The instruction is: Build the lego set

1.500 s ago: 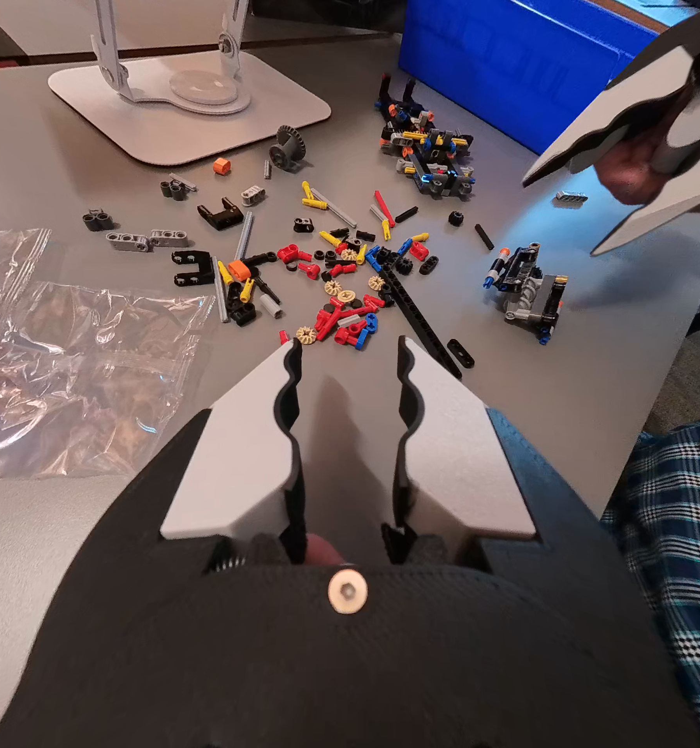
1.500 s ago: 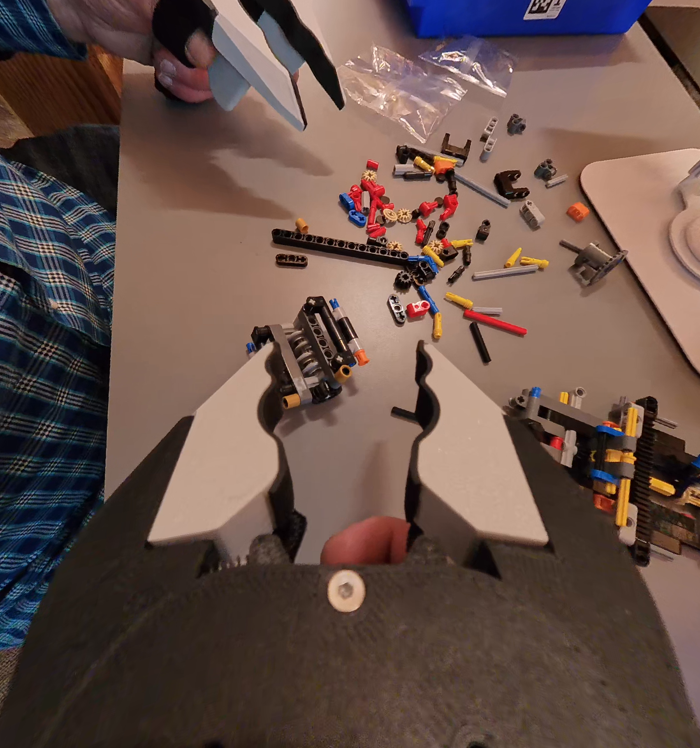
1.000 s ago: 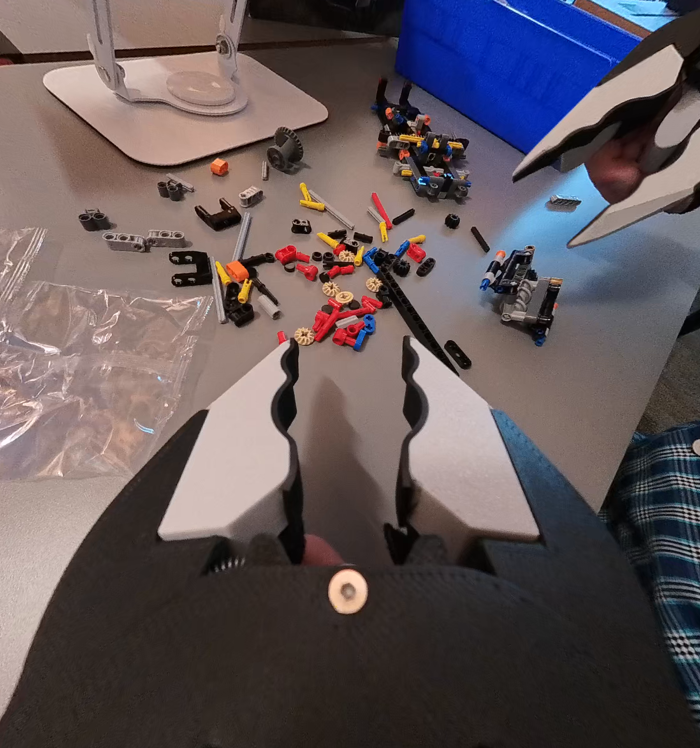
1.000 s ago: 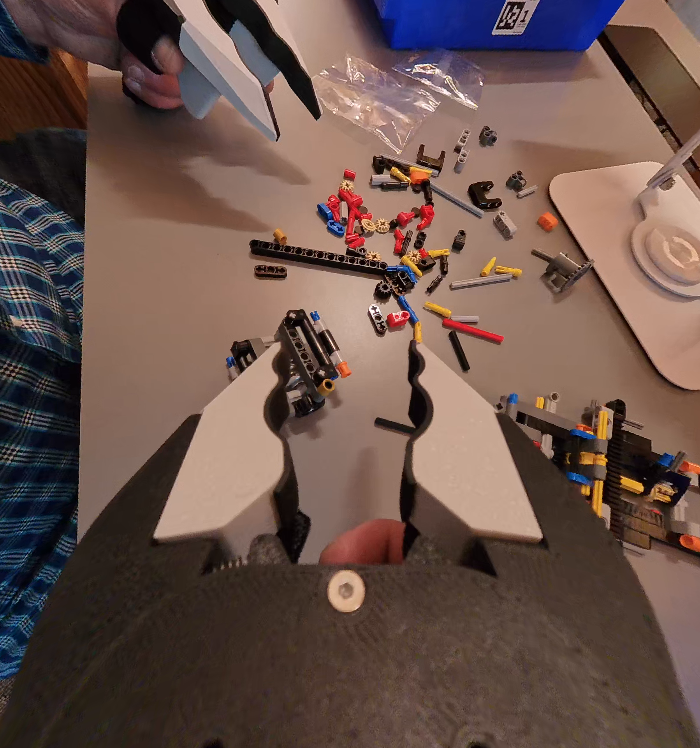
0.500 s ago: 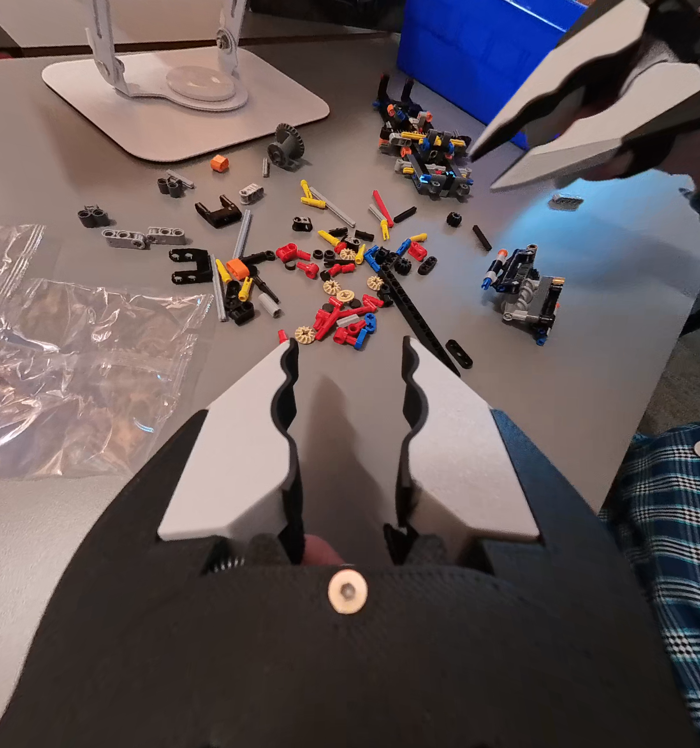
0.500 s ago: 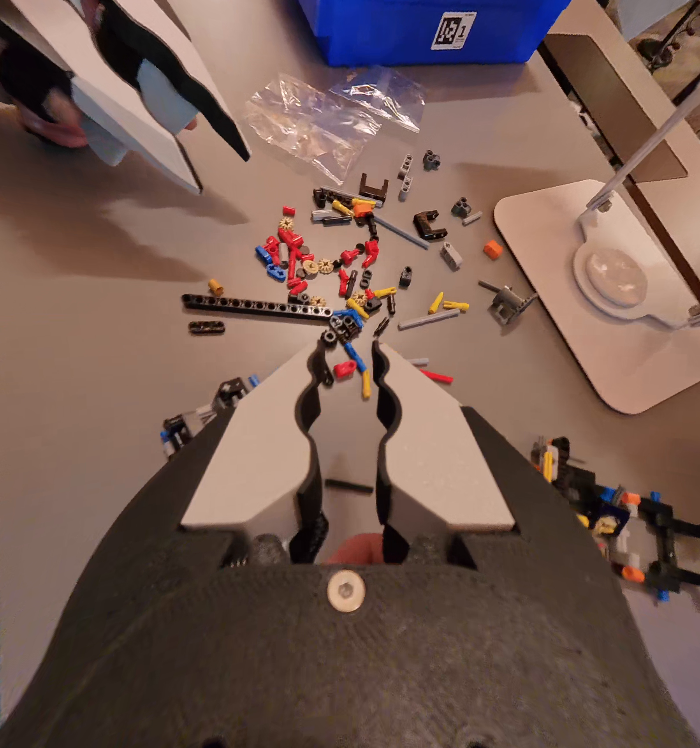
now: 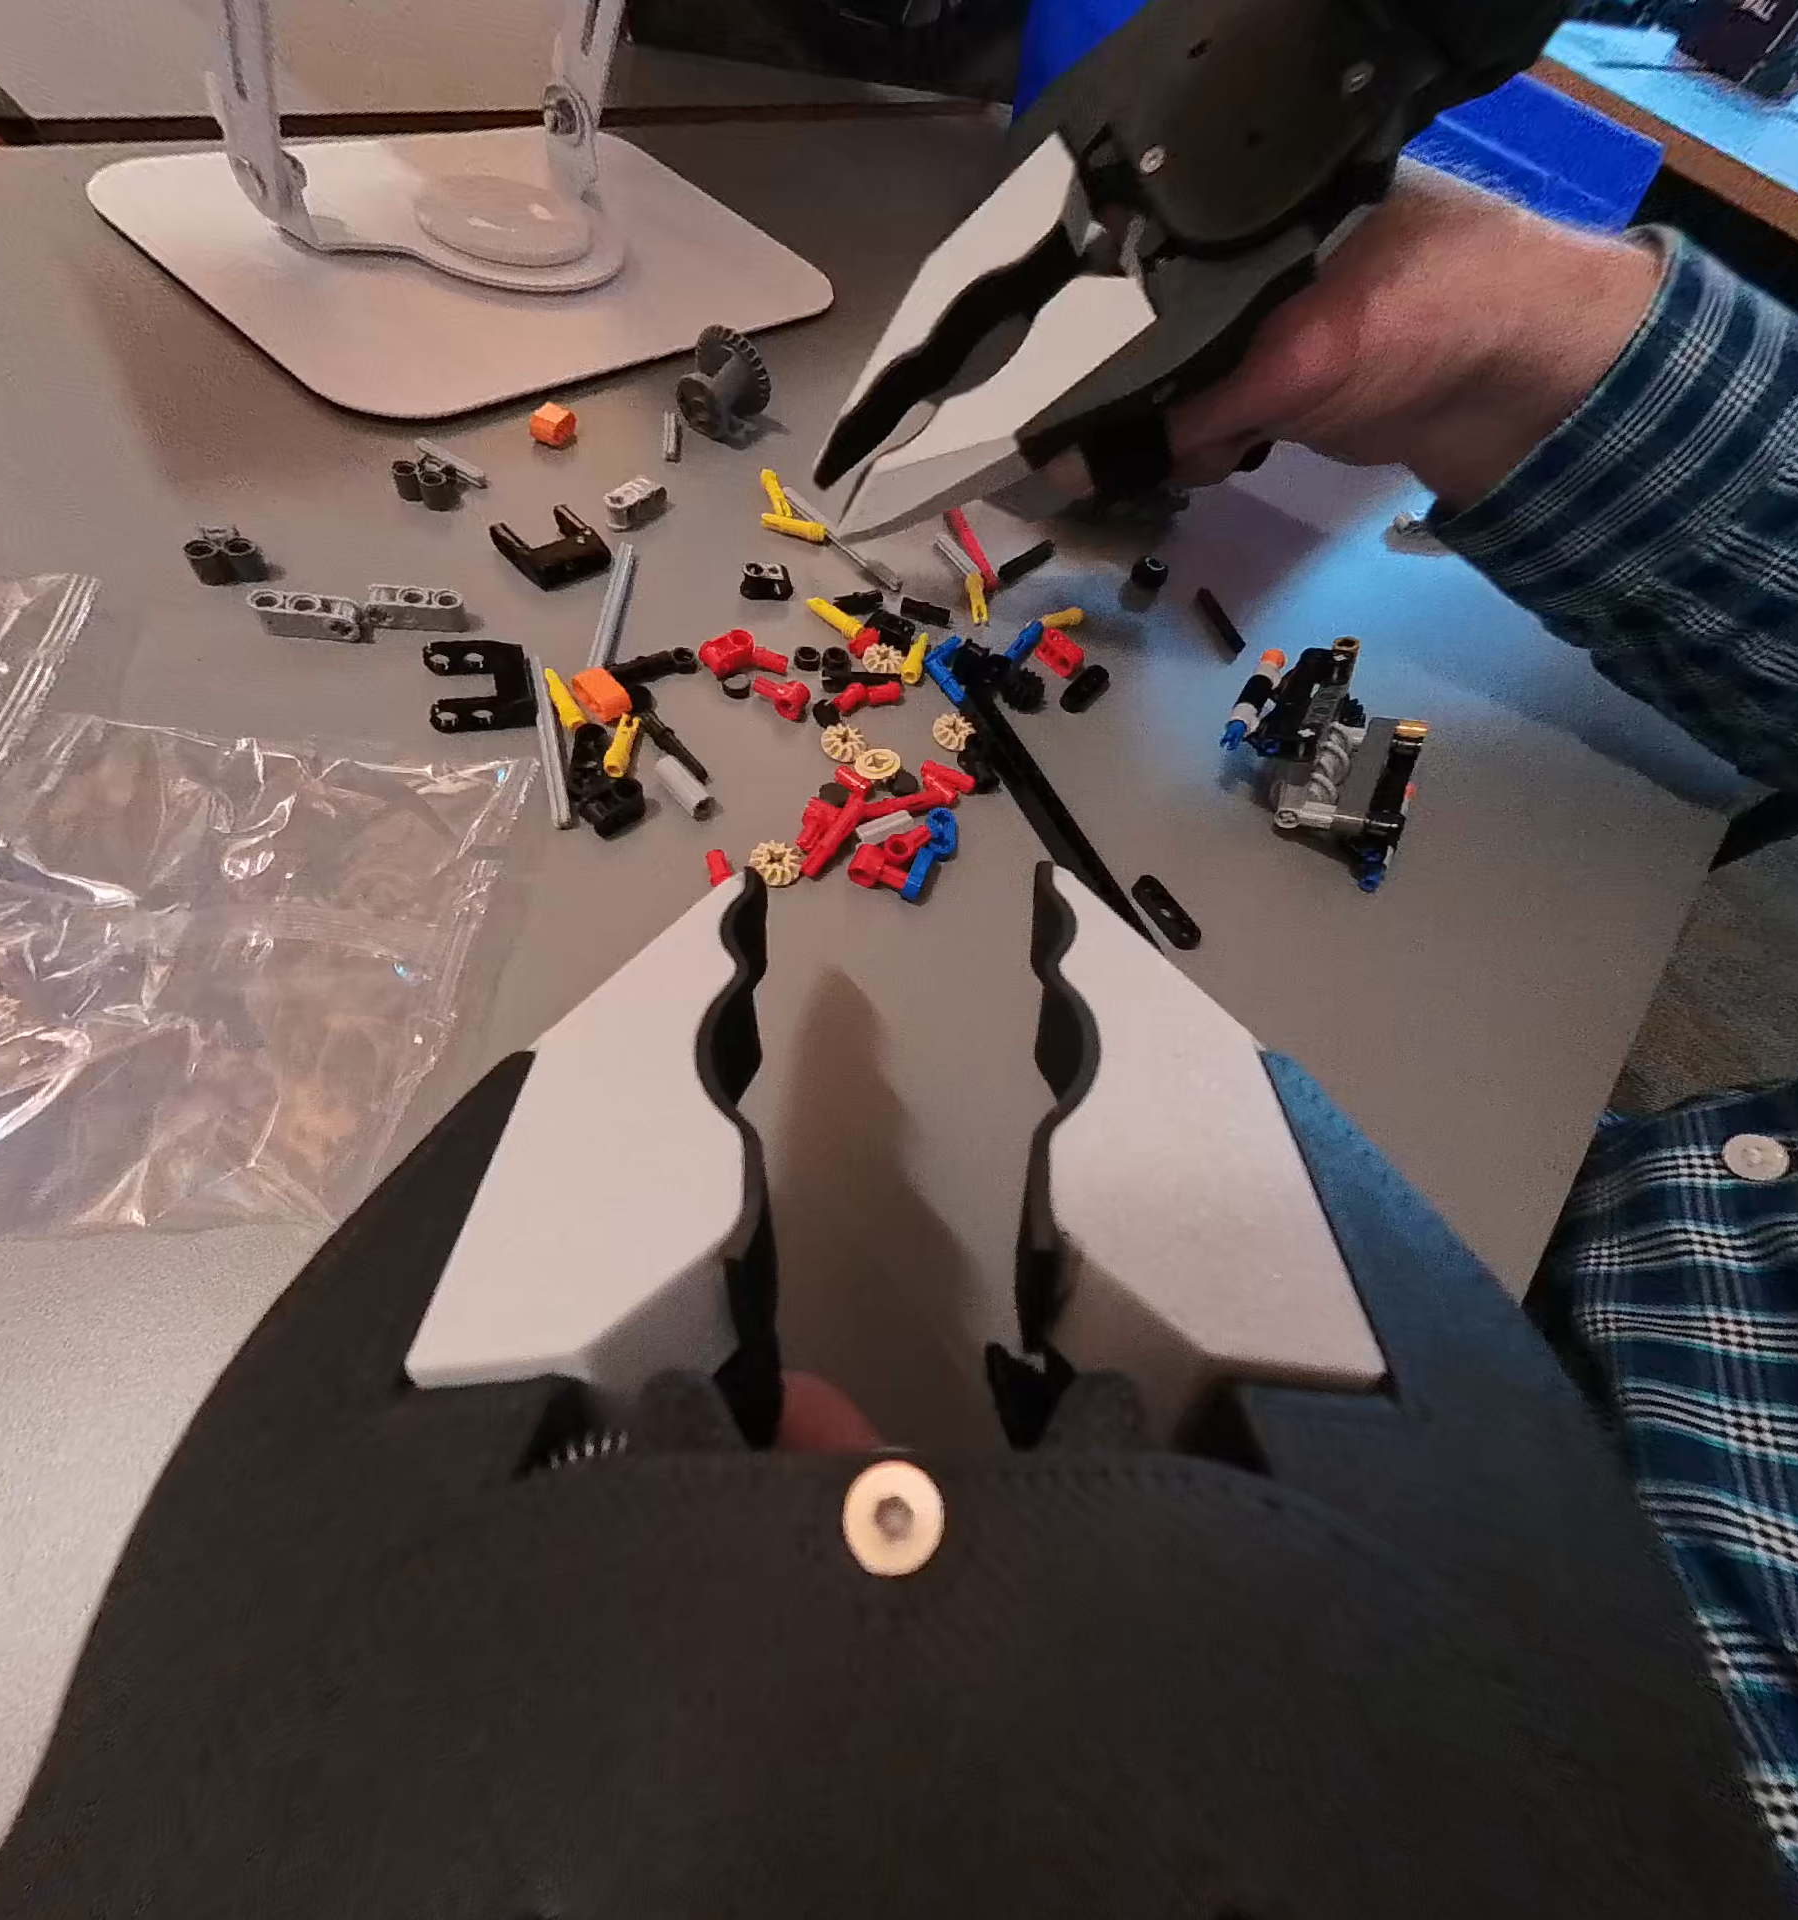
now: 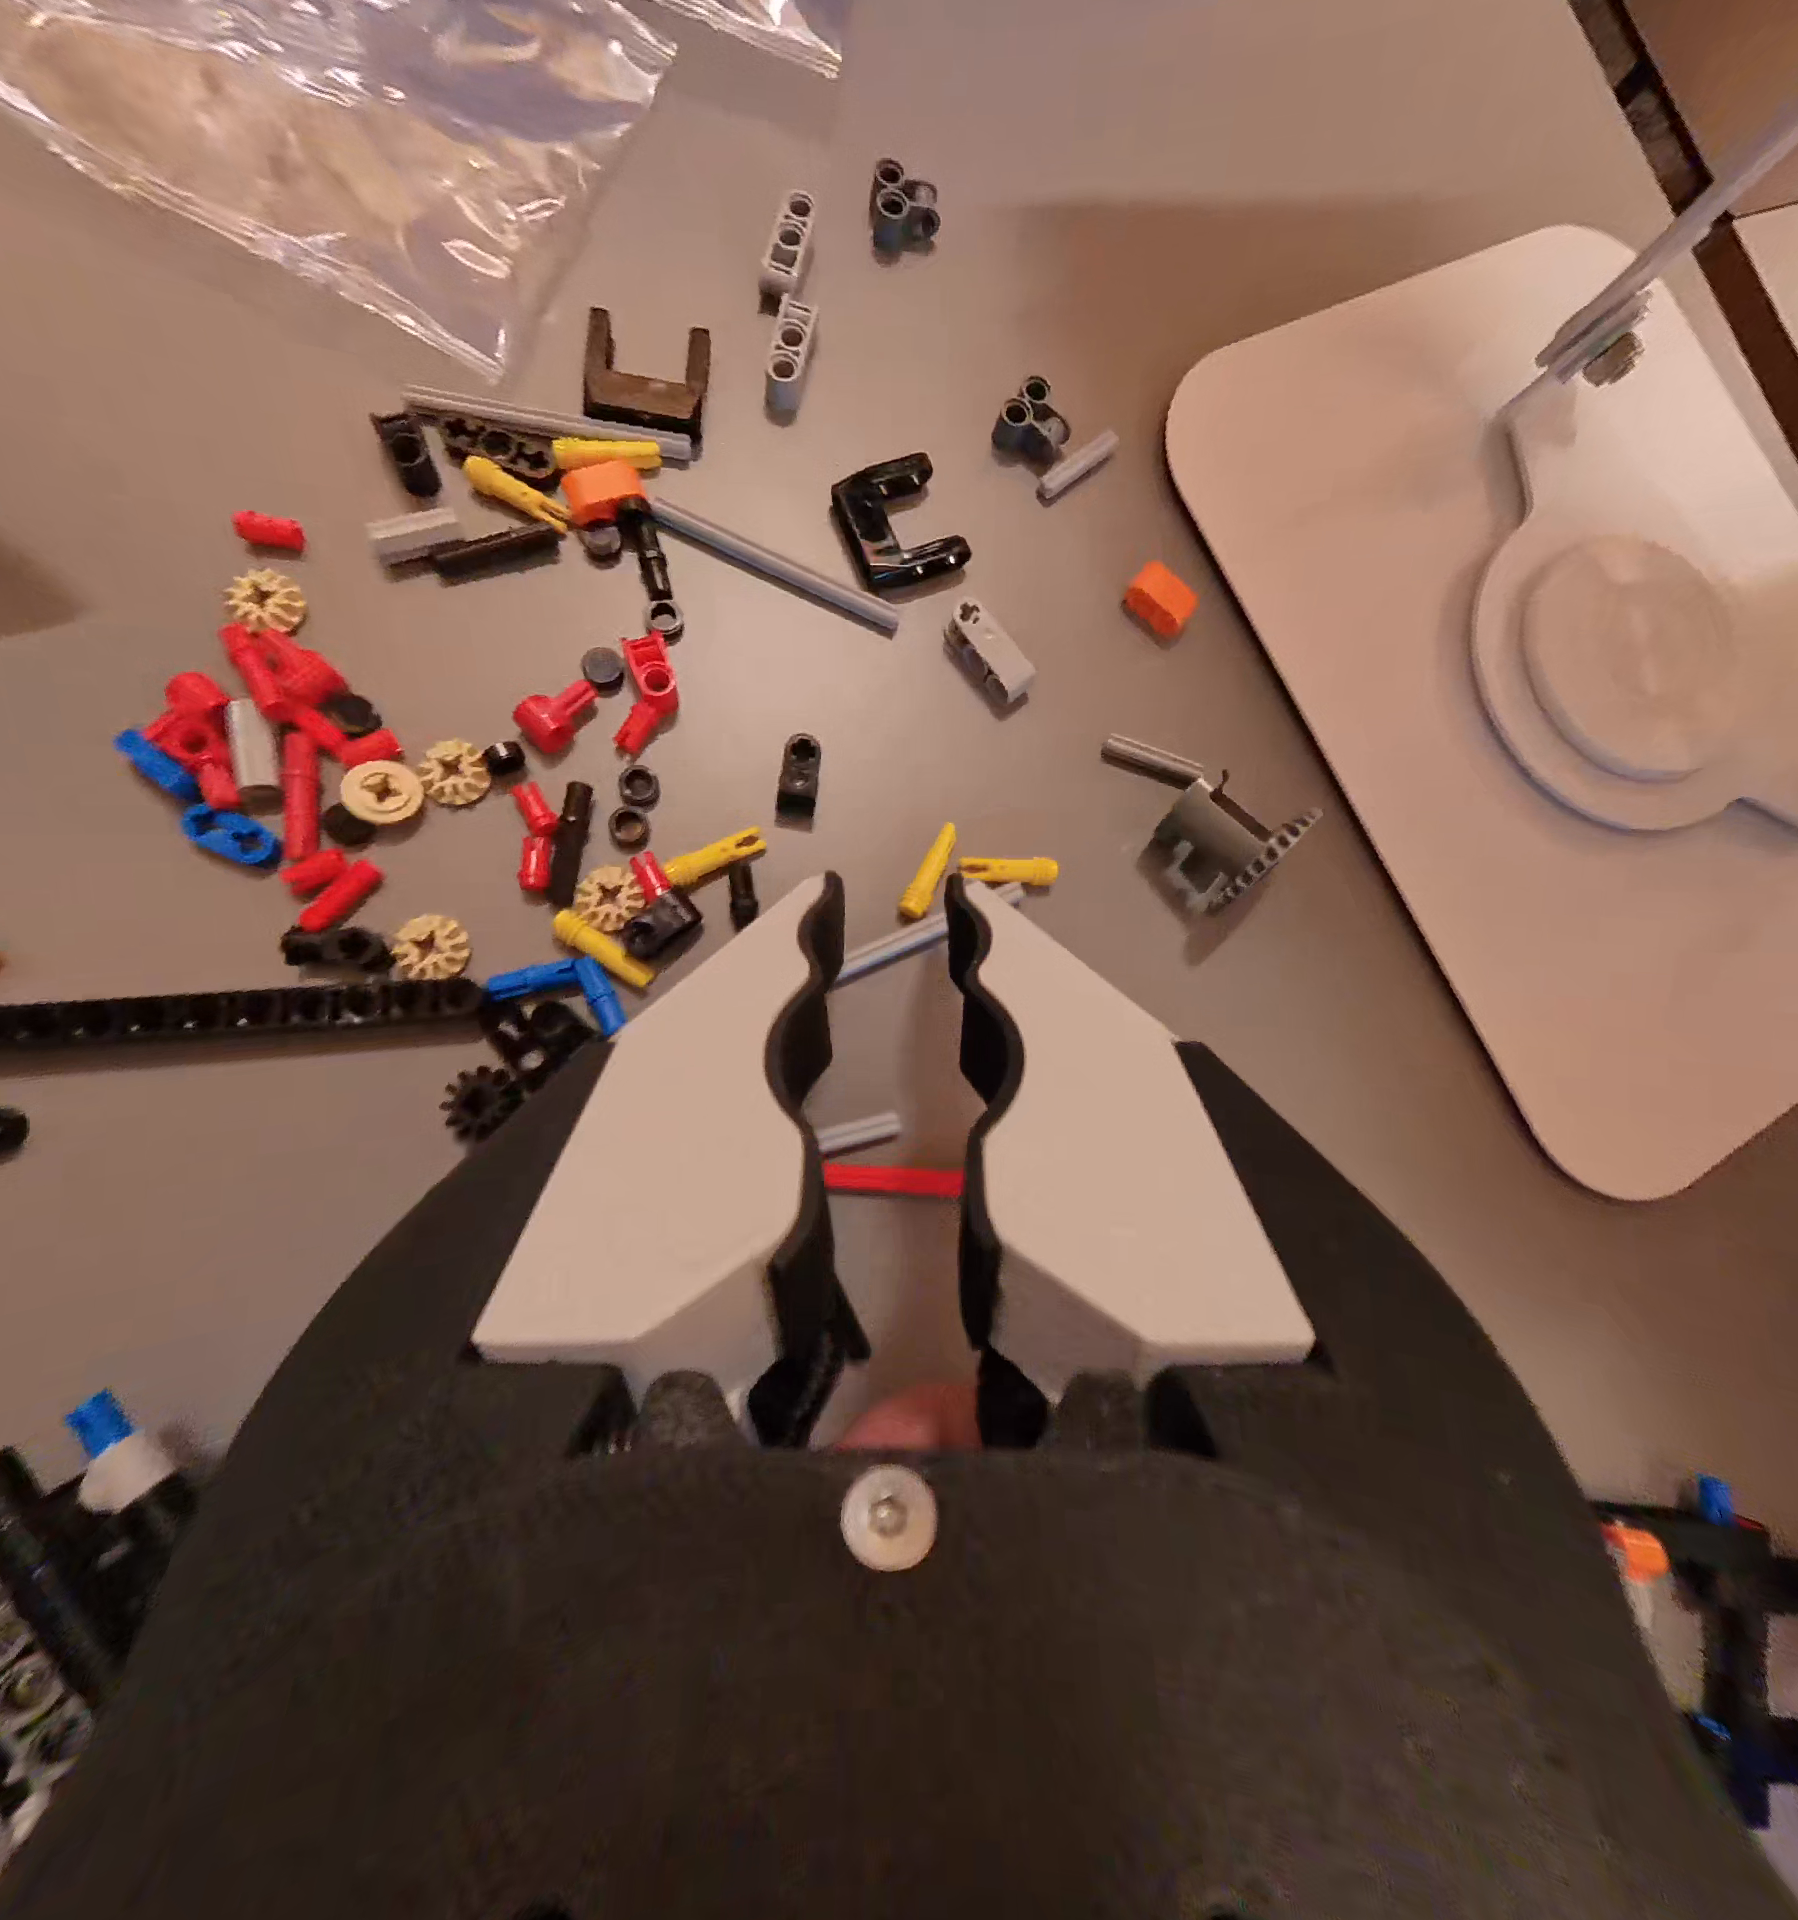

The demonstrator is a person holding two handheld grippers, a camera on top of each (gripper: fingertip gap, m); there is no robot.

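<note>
Loose Lego pieces [image 7: 853,727] lie scattered mid-table: red, yellow, blue and black pins, tan gears and a long black beam [image 7: 1040,790]. My left gripper [image 7: 895,894] is open and empty, held above the table just short of the pile. My right gripper [image 8: 890,894] is open with a narrow gap and holds nothing. It hangs low over a thin grey axle [image 8: 879,951], next to two yellow pins [image 8: 926,873]. It also shows in the left wrist view [image 7: 843,499]. A small black and grey sub-assembly [image 7: 1326,758] sits to the right.
Clear plastic bags [image 7: 199,935] lie at the left. A white stand base [image 7: 459,260] is at the back, with a grey gear part [image 8: 1222,842] and an orange piece [image 8: 1160,597] near it. A larger assembly [image 8: 1726,1621] lies behind my right gripper. The table edge runs along the right. Some 15 cm of space lies between my two pairs of fingers.
My right gripper has swung from above the small sub-assembly forward and down over the loose pieces, and its jaws have narrowed. My left gripper has stayed in place and open.
</note>
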